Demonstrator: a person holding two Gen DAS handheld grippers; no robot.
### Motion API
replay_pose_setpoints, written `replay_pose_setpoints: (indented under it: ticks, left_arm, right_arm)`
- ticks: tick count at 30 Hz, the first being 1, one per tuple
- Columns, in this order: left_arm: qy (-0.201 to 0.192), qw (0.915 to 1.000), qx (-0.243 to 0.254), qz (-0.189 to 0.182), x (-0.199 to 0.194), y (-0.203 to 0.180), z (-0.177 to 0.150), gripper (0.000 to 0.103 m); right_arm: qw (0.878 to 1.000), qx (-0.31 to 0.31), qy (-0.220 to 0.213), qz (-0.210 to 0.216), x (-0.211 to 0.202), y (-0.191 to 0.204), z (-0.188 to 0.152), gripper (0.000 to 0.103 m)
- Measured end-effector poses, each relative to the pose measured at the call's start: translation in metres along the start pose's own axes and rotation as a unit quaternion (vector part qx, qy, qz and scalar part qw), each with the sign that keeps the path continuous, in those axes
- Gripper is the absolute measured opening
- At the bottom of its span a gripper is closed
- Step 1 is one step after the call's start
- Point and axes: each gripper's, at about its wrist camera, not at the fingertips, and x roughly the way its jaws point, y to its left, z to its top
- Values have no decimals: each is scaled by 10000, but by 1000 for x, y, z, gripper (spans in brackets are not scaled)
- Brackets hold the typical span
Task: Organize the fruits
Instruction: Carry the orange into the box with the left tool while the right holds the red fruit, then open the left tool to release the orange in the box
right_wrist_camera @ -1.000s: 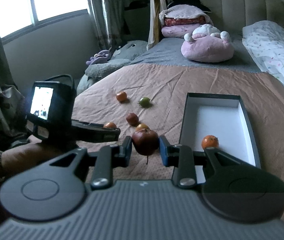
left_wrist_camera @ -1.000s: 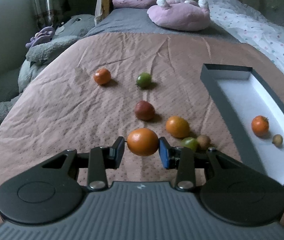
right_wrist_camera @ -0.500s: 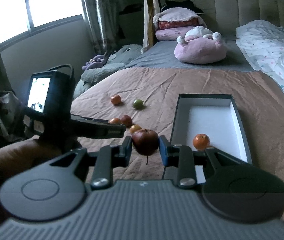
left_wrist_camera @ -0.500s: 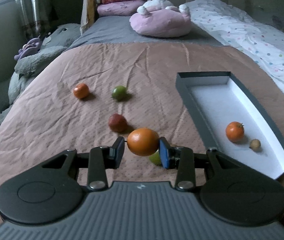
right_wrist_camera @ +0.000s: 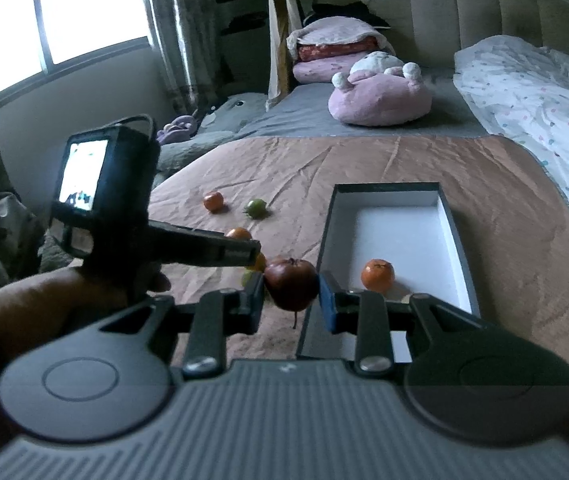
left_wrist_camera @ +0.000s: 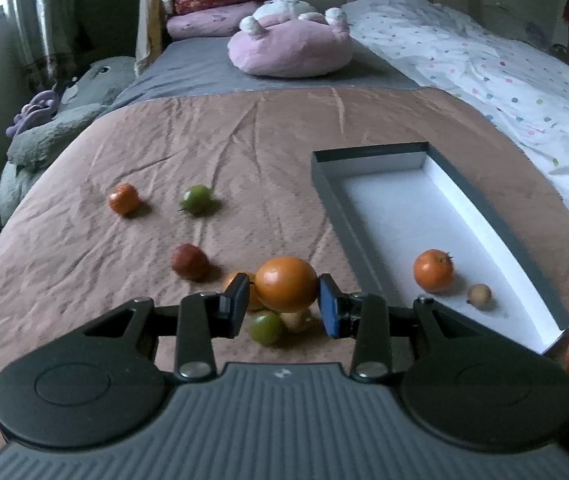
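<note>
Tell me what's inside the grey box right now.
Inside the grey box: one orange tangerine and a small brown fruit on the white floor. The right wrist view shows the tangerine; the gripper body covers the box's near end.

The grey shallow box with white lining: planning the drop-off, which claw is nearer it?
Right claw, beside the grey shallow box at its near corner; left claw is over loose fruit.

Box (left_wrist_camera: 364, 236) on blanket (left_wrist_camera: 84, 280), right of loose fruit (left_wrist_camera: 190, 261); two fruits (left_wrist_camera: 433, 271) inside near end. Plush (left_wrist_camera: 290, 46) behind, pillows (left_wrist_camera: 208, 12) further back-left.
</note>
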Motion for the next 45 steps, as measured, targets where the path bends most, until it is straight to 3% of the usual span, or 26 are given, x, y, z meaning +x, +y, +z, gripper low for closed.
replay_pose_setpoints:
  ticks: [26,42,45]
  left_arm:
    - [114,9966,604,-548,46,-95,20,43]
    - [15,9950,737,-673,37,-105,23,45]
    - [-46,9952,767,-610,30,-103,23,53]
  right_arm:
    - [9987,353,43,-356,-19,-31,-16,32]
    - [9986,343,74,-386,-18,-30,-18,32]
    - [9988,320,78,-371,-17,-29,-18,32]
